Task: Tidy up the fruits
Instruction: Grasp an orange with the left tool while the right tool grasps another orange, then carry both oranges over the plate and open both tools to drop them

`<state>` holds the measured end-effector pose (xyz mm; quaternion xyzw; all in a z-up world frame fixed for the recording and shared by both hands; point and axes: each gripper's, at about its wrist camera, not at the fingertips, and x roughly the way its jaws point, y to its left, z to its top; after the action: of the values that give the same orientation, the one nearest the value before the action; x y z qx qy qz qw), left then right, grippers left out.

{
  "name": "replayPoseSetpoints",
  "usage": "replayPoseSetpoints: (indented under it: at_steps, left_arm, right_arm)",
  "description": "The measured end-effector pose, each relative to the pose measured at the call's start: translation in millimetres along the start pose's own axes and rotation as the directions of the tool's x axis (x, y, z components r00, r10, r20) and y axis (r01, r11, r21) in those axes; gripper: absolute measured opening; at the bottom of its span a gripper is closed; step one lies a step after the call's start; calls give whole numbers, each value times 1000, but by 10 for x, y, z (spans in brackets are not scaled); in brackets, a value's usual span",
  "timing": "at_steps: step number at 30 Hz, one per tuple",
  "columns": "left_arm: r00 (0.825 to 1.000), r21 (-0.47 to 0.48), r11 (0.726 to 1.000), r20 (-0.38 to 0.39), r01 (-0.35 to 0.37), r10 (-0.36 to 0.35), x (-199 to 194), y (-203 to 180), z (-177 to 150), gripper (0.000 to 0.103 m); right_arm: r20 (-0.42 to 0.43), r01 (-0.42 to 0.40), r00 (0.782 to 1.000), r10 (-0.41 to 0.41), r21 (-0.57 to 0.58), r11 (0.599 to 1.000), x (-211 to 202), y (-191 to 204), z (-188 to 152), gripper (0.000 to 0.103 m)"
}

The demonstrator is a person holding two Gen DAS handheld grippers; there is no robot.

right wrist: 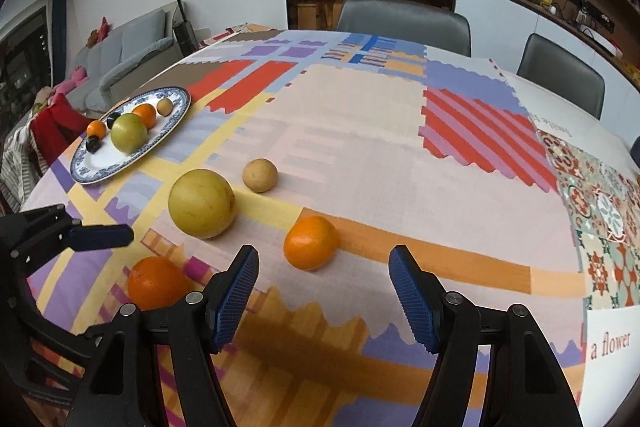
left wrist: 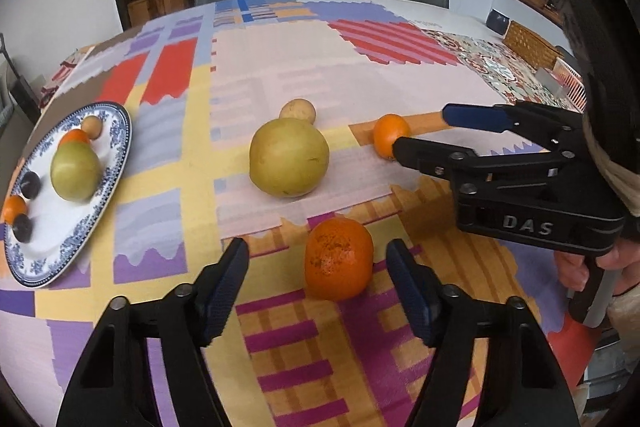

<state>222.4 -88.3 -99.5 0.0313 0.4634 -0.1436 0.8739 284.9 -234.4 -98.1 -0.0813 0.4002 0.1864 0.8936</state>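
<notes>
Since both tongs are aimed down at loose fruit, each seems set for its own pickup:

Left gripper (left wrist: 316,259): spread, pinching nothing; the pads stand either side of the rough-skinned orange (left wrist: 338,259) with gaps on both sides, so it brackets the fruit without pressing it.

Right gripper (right wrist: 324,259): spread and empty; the smooth orange (right wrist: 311,242) lies just ahead of the tips and a little toward the left finger, so it looks lined up for a reach, not yet around it.

Loose fruit: beyond the two oranges sit a large yellow-green fruit (left wrist: 289,157) and, just behind it, a small tan fruit (left wrist: 298,110), all resting on the patterned tablecloth (left wrist: 360,67).

Plate (left wrist: 120,147): blue-rimmed, well apart to the left, already carrying a green fruit, small oranges, a tan fruit and dark plums; it reads as the gathering spot.

Why this layout: my judgement is that each hand takes the orange nearest it, avoiding crossing arms.

Risk: round fruit may roll if one pad touches first.
</notes>
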Motion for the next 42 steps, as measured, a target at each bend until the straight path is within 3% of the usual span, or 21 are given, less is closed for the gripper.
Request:
replayPoseSetpoints:
  at_steps: [8, 15, 20, 27, 42]
  left_arm:
    - [998, -10, 999, -25, 53, -53, 48, -1, 18, 35]
    - [1000, -21, 999, -8, 29, -30, -1, 60, 56, 35]
    - [1000, -41, 999, 17, 2, -2, -46, 144, 133, 35]
    - [999, -48, 999, 47, -6, 8, -130, 194, 163, 35]
    - [990, -57, 998, 135, -21, 29, -543, 326, 71, 35]
  right_arm:
    - [-36, -19, 999, 19, 22, 1000, 231, 7, 26, 56]
    - [-42, -20, 999, 21, 26, 999, 301, 38, 37, 48]
    - [-56, -22, 998, 24, 25, 999, 344, 49, 35, 35]
    - [-44, -23, 999, 24, 31, 999, 292, 67, 32, 35]
    - [71, -75, 995, 74, 9, 997, -342, 415, 148, 35]
